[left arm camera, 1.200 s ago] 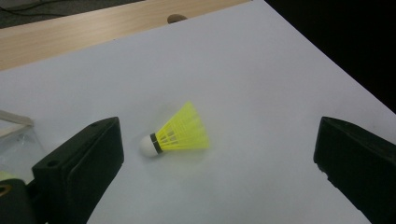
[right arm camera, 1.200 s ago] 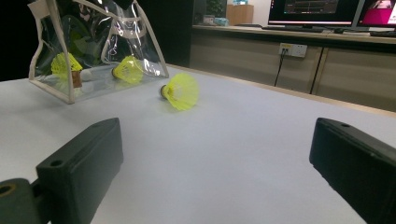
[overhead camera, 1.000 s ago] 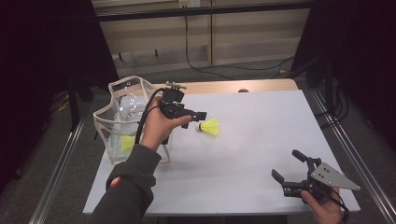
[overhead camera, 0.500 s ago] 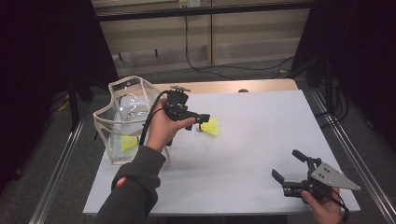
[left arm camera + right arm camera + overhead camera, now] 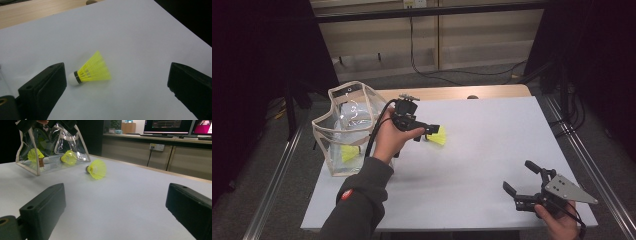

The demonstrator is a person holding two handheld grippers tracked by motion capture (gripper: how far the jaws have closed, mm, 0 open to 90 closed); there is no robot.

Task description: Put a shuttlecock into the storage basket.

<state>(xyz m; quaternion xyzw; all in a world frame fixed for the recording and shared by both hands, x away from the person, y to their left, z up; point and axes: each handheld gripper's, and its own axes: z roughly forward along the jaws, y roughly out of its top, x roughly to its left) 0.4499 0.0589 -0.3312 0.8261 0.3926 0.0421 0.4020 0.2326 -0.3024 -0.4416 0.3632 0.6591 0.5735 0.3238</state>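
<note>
The shuttlecock (image 5: 91,70) is framed between the wide-spread jaws of the left gripper (image 5: 428,132), cork beside one jaw, skirt pointing toward the other.

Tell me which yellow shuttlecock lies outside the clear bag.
The shuttlecock on the white table, between the open jaws of the left tool. The others sit inside the clear bag.

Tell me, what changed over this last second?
Very little: the left tool dipped slightly toward the yellow shuttlecock, jaws open, nothing gripped. The shuttlecock, the clear bag and the right tool, also open, stayed put.
</note>
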